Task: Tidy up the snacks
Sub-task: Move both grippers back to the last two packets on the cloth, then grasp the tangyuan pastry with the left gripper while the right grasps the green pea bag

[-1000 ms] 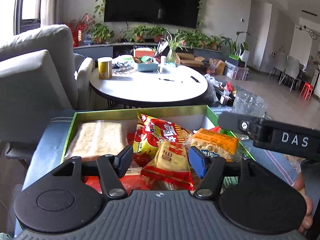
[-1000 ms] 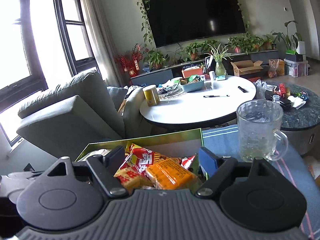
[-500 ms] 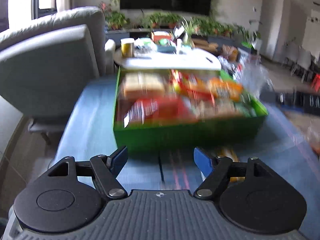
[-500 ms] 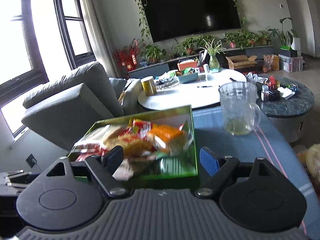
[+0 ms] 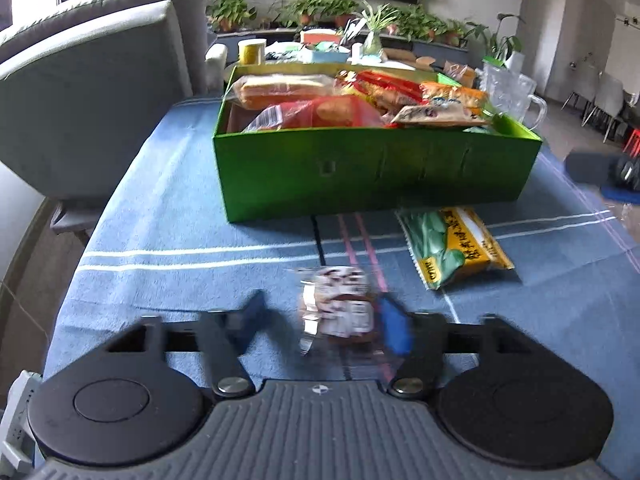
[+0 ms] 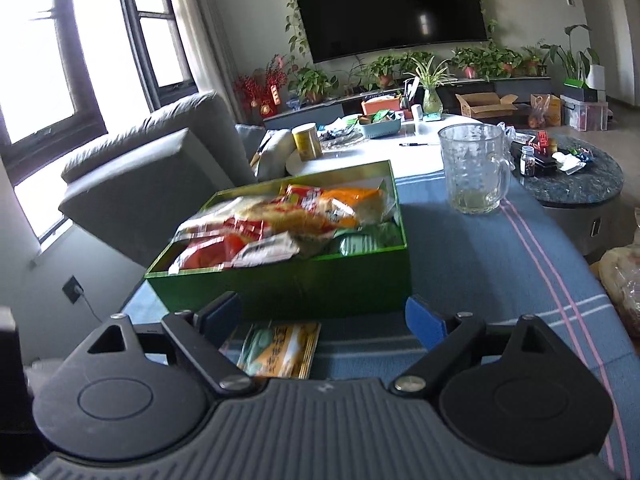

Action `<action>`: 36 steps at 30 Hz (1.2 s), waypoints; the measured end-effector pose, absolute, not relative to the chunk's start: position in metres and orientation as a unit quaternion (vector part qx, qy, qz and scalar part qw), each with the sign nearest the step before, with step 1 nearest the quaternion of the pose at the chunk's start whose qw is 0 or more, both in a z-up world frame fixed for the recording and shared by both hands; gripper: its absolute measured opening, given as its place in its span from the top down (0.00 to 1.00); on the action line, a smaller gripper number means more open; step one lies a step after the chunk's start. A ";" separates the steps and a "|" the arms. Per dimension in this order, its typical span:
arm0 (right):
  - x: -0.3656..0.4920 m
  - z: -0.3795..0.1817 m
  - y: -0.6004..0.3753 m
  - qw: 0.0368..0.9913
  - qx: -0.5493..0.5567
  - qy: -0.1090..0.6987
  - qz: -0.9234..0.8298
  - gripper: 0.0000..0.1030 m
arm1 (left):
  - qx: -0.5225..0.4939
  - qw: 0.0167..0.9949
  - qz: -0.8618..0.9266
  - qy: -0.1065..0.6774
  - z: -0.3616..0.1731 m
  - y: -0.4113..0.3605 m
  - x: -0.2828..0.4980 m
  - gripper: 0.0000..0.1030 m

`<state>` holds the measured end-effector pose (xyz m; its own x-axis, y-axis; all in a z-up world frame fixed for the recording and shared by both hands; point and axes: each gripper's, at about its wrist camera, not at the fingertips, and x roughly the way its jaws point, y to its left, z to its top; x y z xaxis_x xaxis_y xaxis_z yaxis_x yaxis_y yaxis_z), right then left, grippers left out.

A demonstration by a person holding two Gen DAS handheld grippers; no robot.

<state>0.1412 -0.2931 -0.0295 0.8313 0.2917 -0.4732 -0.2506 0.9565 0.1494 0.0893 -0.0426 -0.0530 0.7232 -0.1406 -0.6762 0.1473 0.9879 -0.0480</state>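
Note:
A green box (image 5: 376,168) packed with several snack packets stands on the blue striped tablecloth (image 5: 168,240); it also shows in the right wrist view (image 6: 328,280). My left gripper (image 5: 320,322) is open, low over the cloth, with a small clear-wrapped brown and white snack (image 5: 338,310) lying between its fingers, close to the right one. A green and yellow packet (image 5: 454,248) lies in front of the box. My right gripper (image 6: 322,318) is open and empty, just above that packet (image 6: 280,348).
A glass mug (image 6: 474,170) stands right of the box. A grey armchair (image 5: 92,84) is at the left. A white round table (image 6: 384,152) with a yellow can (image 6: 306,142) lies beyond. Bagged snacks (image 6: 624,284) sit at the right edge.
Both grippers have pulled back from above the box toward the near side of the table. The left one has dropped low around the small wrapped snack. The right one now hovers over the green and yellow packet.

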 end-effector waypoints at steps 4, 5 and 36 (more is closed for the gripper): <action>0.140 -0.045 -0.287 0.950 0.022 0.275 0.144 0.32 | 0.003 0.929 -0.082 0.362 -0.053 -0.039 0.083 0.65; 0.142 -0.049 -0.286 0.948 0.020 0.283 0.146 0.32 | -0.004 0.929 -0.080 0.361 -0.053 -0.036 0.083 0.65; 0.173 -0.095 -0.200 0.934 -0.076 0.338 0.089 0.29 | -0.066 0.943 -0.060 0.321 -0.046 0.005 0.071 0.65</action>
<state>0.1729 -0.2005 -0.0954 0.7552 0.1151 -0.6453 -0.2178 0.9726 -0.0814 0.0711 0.0053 -0.0461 0.7871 -0.1548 -0.5971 0.0704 0.9842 -0.1624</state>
